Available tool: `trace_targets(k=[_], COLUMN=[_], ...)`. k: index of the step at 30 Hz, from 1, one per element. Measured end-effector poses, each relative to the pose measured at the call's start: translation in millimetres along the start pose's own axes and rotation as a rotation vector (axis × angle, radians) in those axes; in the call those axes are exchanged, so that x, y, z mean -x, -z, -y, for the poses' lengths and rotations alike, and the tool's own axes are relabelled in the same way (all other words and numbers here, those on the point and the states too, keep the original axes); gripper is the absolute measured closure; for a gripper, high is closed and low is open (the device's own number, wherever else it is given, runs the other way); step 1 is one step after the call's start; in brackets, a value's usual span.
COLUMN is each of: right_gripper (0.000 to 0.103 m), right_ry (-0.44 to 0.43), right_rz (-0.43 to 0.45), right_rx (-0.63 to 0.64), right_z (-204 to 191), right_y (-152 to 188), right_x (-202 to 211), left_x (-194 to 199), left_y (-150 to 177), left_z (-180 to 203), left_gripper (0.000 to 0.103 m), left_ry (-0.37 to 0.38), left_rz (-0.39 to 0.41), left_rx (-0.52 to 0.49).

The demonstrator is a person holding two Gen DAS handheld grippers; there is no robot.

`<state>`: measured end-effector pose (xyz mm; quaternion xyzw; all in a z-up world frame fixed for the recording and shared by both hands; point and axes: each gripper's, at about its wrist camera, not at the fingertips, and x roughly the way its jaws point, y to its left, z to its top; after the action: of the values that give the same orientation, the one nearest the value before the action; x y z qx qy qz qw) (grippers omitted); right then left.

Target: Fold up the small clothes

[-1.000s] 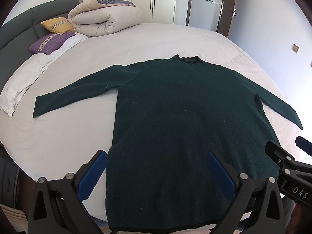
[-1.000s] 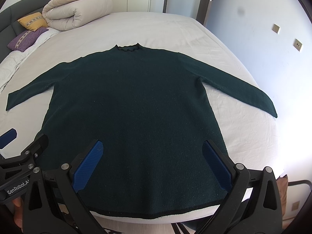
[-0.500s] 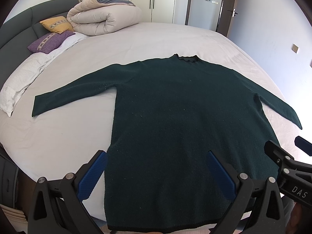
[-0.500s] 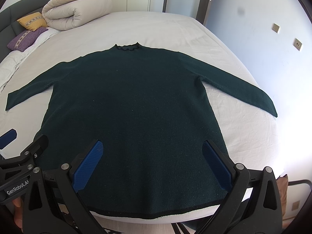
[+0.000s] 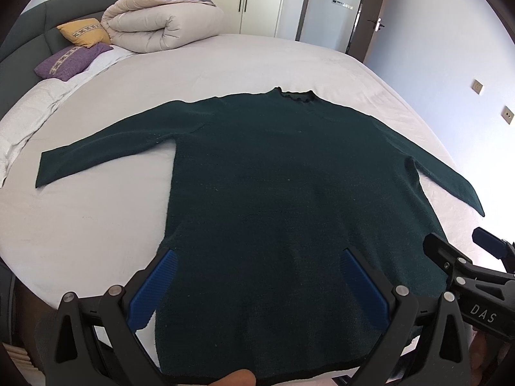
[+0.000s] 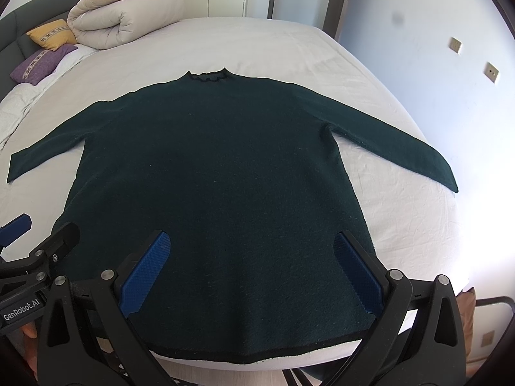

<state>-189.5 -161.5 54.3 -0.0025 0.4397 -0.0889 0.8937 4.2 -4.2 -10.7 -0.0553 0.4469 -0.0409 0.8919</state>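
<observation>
A dark green long-sleeved sweater lies flat on the white bed sheet, front or back up I cannot tell, with its frilled collar pointing away from the cameras and both sleeves spread out to the sides. Its black-trimmed hem runs along the near edge of the mattress.

The left gripper hovers above the hem end of the sweater with its blue-padded fingers spread wide apart, holding nothing. The right gripper hangs just beside it over the same end (each shows at the edge of the other's view), its blue pads likewise wide apart and empty.

At the head of the bed, a rolled beige duvet sits next to a yellow cushion and a purple cushion, against a dark grey headboard.
</observation>
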Motion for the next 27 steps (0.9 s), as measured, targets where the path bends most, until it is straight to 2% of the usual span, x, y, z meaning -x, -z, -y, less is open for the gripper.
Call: trace_targets(k=[3, 9, 11, 13, 16, 18, 20, 24, 27], right_gripper=[0.000, 0.000, 0.000, 0.000, 0.000, 0.000, 0.000, 0.000, 0.000], right_ry=[-0.004, -0.023, -0.051, -0.115, -0.225, -0.235, -0.265, -0.346, -0.392], right_rz=[-0.006, -0.006, 0.007, 0.040, 0.107, 0.124, 0.142, 0.166, 0.191], right_rx=[-0.006, -0.036, -0.071, -0.137, -0.321, -0.454, -0.661, -1.038, -1.241], right_z=[2.4, 16.4, 29.6, 52.4, 116.9, 164.6, 230.7, 349.0, 412.2], right_y=[-1.5, -5.7, -9.8, -14.1, -22.2, -24.9, -21.8, -0.3, 19.9], right_x=[-3.3, -13.0, -15.1, -16.3, -24.3, -36.6, -55.6, -103.0, -136.7], left_x=[-5.7, -14.1, -16.5, -23.0, -32.8, -39.0, -48.2, -74.7, -87.6], left_y=[-1.2, -7.2, -10.2, -12.5, -16.2, -19.2, -22.3, -25.5, -29.0], left_z=[-1.7, -2.7, -1.3, -0.3, -4.7, -12.5, -19.7, -30.2, -32.4], left_gripper=[0.000, 0.000, 0.000, 0.000, 0.000, 0.000, 0.000, 0.000, 0.000], left_ry=[0.059, 0.045, 0.062, 0.073, 0.076, 0.085, 0.084, 0.108, 0.159], left_rz=[-0.034, -0.034, -0.009, -0.031, -0.062, -0.068, -0.081, -0.160, -0.183], left_rx=[0.034, 0.030, 0.014, 0.007, 0.028, 0.062, 0.090, 0.147, 0.175])
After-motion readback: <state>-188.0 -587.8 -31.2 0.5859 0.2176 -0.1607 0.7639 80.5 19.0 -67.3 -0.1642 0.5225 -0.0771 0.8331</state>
